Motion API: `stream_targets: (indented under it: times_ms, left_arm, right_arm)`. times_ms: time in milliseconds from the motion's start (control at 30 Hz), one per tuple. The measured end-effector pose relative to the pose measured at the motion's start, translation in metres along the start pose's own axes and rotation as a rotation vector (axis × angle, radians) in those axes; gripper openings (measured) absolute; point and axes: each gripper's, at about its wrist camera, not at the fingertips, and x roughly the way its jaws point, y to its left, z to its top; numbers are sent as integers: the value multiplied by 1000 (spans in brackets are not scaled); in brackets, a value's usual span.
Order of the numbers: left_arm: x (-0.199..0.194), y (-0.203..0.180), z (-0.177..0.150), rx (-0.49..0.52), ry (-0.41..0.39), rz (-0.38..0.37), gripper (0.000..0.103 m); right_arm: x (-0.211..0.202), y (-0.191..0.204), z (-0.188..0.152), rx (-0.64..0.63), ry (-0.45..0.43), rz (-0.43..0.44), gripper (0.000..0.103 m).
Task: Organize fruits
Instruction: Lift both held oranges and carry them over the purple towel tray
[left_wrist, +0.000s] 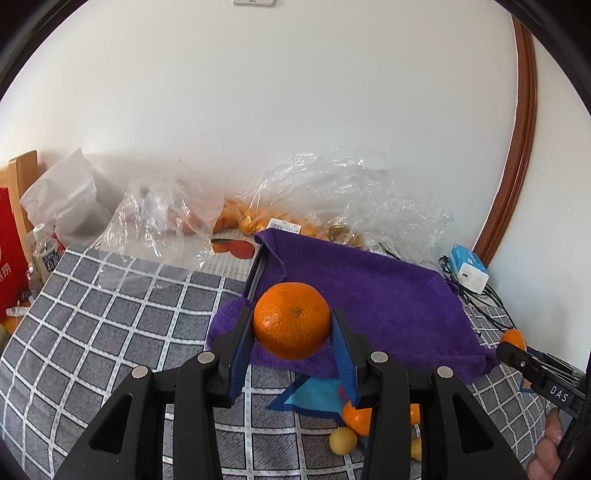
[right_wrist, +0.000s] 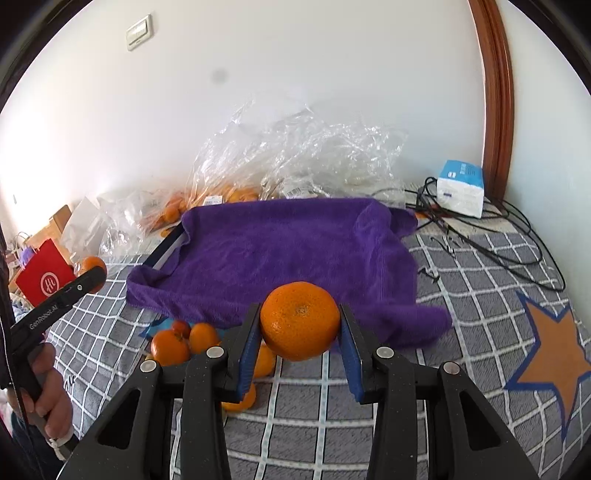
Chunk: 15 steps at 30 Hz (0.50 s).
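The left gripper is clamped on an orange, its blue pads pressing the fruit's two sides so that the stem dimple faces the camera. The right gripper is clamped the same way on a second orange. Each fruit sits at the fingertips, clear of the bed beneath, which suits carrying it across and setting it down without the fingers dragging on cloth.

Just beyond both grippers a purple towel lies spread over a flat tray or board, whose dark edge shows at the towel's far left corner. Its top is bare, so it looks like the intended landing place, the nap keeping round fruit from rolling.

On the grey checked bedcover, just off the towel's near edge, a small pile of loose oranges waits with a few smaller yellow fruits beside it; these seem to be the supply still to be sorted.

Along the bed's far edge, against the wall, crumpled clear plastic bags hold more oranges. A tissue pack and cables lie toward the far right corner.
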Motion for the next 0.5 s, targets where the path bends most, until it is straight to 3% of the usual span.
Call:
stream_targets:
  times_ms: [233,400,500]
  left_arm:
    - [23,-13,31,18,-3,2,39]
    - [52,-23,39,32,14,-7,39]
    - [70,-27,39,36,33,-7,39]
  right_arm:
    - [18,-5,34,-6,-25,-8,40]
    - [38,-4,50,-18,-48,-53,40]
    - [54,-6,59,-11,-32,-35,40]
